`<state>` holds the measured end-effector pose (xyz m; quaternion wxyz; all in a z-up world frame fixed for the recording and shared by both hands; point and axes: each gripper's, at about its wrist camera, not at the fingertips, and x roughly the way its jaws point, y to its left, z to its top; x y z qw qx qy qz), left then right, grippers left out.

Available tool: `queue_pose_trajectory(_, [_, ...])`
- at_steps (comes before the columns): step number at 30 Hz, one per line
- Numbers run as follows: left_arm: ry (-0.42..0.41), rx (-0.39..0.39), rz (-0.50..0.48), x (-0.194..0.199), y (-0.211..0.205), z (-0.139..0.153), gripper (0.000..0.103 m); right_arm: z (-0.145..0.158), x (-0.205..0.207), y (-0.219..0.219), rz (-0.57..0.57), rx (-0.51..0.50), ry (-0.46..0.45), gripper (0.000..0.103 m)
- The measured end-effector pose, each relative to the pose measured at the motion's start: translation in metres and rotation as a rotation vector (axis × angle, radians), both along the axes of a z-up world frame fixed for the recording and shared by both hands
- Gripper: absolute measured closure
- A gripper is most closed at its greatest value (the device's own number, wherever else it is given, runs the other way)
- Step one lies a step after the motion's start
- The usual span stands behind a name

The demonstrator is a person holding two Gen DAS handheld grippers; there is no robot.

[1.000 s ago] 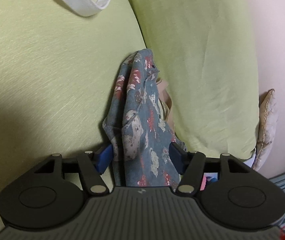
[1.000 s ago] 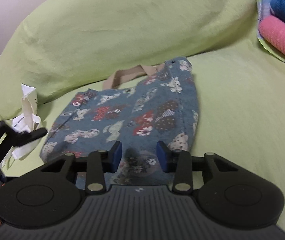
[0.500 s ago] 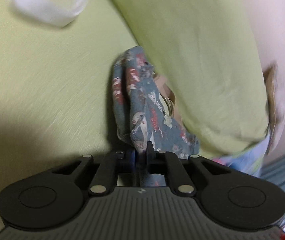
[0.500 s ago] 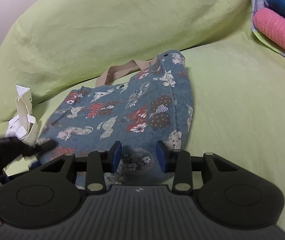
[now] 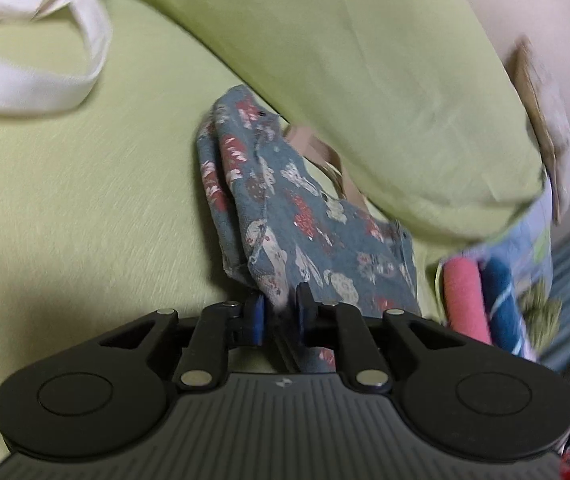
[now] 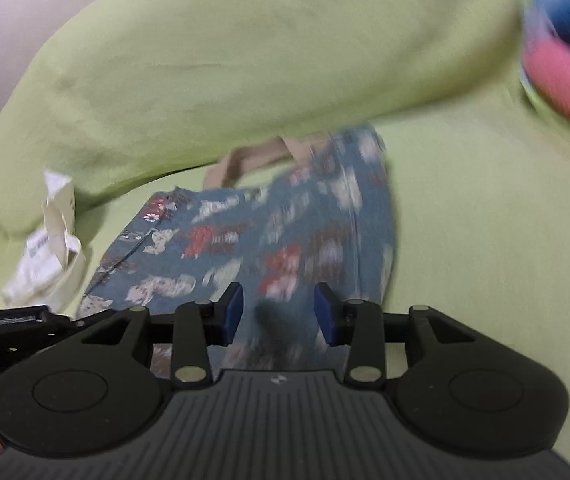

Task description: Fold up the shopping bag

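The shopping bag (image 5: 293, 216) is blue-grey cloth printed with cats and red flowers, with tan handles (image 5: 321, 156). It lies on a light green sheet. My left gripper (image 5: 281, 312) is shut on a bunched corner of the bag, and the cloth rises from its jaws in a fold. In the right wrist view the bag (image 6: 265, 240) spreads flat, blurred by motion, with its tan handles (image 6: 253, 156) at the far end. My right gripper (image 6: 279, 312) hovers open over the bag's near edge, with cloth showing below the gap and nothing pinched.
A big green pillow (image 6: 245, 60) lies behind the bag. A white tote bag (image 5: 45, 80) lies to the left, and it shows as a white tote (image 6: 49, 248) in the right view. Pink (image 5: 465, 300) and blue (image 5: 501, 308) rolled towels sit to the right.
My left gripper went from wide open to shut on the bag's corner and has swung with it, bunching the cloth. The right gripper stayed open and shifted slightly.
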<state>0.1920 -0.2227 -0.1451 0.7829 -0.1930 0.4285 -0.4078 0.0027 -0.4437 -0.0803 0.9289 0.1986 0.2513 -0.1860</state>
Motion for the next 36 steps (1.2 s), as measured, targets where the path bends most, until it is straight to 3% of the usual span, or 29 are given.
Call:
queue_pose_trajectory(4, [-0.121, 0.093, -0.116, 0.0, 0.011, 0.033, 0.082, 0.01, 0.008, -0.034, 0.068, -0.065, 0.081, 0.059])
queue_pose_trajectory(6, [-0.215, 0.131, -0.141, 0.004, 0.012, 0.054, 0.081, 0.014, 0.008, -0.05, 0.068, -0.091, 0.105, 0.059])
queue_pose_trajectory(8, [-0.255, 0.139, -0.145, 0.017, 0.012, 0.067, 0.074, 0.021, 0.01, -0.062, 0.076, -0.123, 0.11, 0.059])
queue_pose_trajectory(9, [-0.267, 0.144, -0.135, 0.024, 0.008, 0.069, 0.066, 0.025, 0.015, -0.067, 0.082, -0.135, 0.105, 0.059])
queue_pose_trajectory(14, [-0.266, 0.166, -0.096, 0.062, -0.031, 0.058, 0.066, 0.029, 0.07, -0.082, 0.088, -0.199, 0.121, 0.059])
queue_pose_trajectory(19, [-0.244, 0.178, -0.13, 0.082, -0.064, 0.039, 0.066, 0.007, 0.13, -0.089, 0.028, -0.25, 0.28, 0.056])
queue_pose_trajectory(20, [-0.243, 0.178, -0.134, 0.082, -0.068, 0.036, 0.066, 0.003, 0.138, -0.09, 0.03, -0.254, 0.305, 0.065])
queue_pose_trajectory(21, [-0.241, 0.174, -0.139, 0.082, -0.07, 0.033, 0.066, -0.001, 0.142, -0.091, 0.046, -0.244, 0.311, 0.087])
queue_pose_trajectory(24, [-0.243, 0.141, -0.139, 0.081, -0.072, 0.031, 0.066, -0.001, 0.139, -0.098, 0.07, -0.19, 0.242, 0.097])
queue_pose_trajectory(28, [-0.274, 0.12, -0.14, 0.079, -0.079, 0.034, 0.066, 0.006, 0.125, -0.11, 0.068, -0.115, 0.085, 0.098])
queue_pose_trajectory(31, [-0.318, 0.144, -0.154, 0.08, -0.095, 0.039, 0.066, 0.006, 0.119, -0.124, -0.012, -0.027, -0.007, 0.098])
queue_pose_trajectory(36, [-0.346, 0.189, -0.207, 0.081, -0.119, 0.044, 0.066, -0.017, 0.128, -0.13, -0.04, 0.025, 0.035, 0.097])
